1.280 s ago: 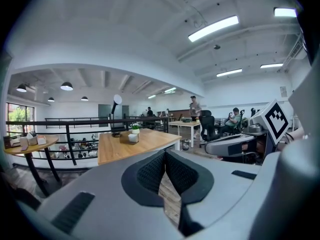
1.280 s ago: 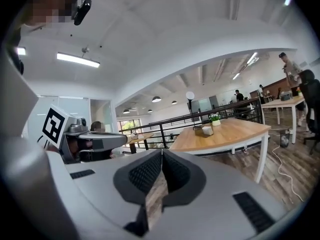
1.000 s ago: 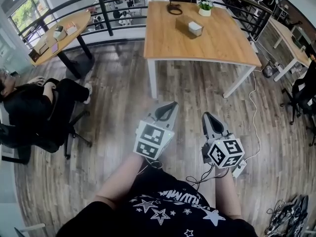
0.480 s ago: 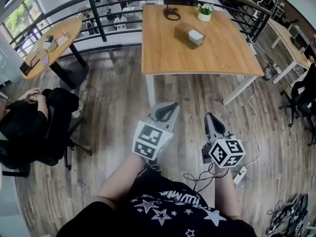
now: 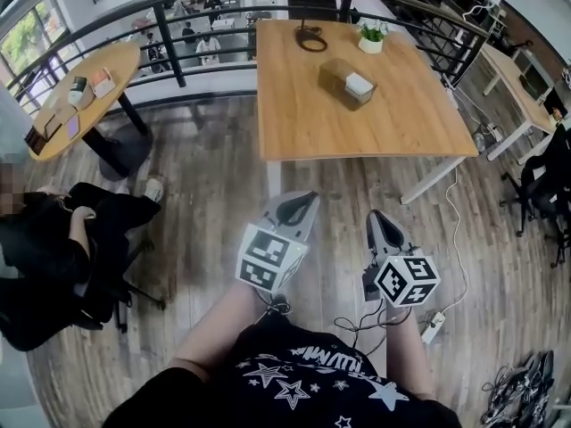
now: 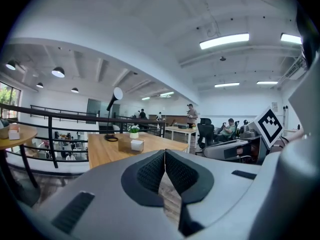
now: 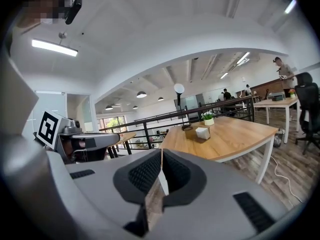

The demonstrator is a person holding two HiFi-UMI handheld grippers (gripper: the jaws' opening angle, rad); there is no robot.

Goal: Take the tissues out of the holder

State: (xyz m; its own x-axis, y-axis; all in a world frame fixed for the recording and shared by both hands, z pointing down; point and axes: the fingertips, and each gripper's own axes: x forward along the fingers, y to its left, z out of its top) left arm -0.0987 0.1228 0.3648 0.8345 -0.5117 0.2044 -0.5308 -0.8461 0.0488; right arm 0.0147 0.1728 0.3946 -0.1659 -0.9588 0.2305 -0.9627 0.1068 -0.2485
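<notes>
Left gripper [image 5: 299, 205] and right gripper [image 5: 378, 222] hanging at waist, jaws pressed together, gripping nothing. Tissue holder [image 5: 337, 73] sitting on wooden table [image 5: 294, 141], well apart ahead. Likely needing: walking closer, opening one gripper, pinching white tissues [image 5: 359, 83] at top, other gripper bracing holder.

Bright; ceiling strip lights [image 6: 224, 41]; fisheye warp, dark corners.

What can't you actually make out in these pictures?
- Brown wooden tissue holder on the light wooden table: too small in every view to count its tissues.
- Black ring-shaped thing at the table's far edge, head view: too small to identify.
</notes>
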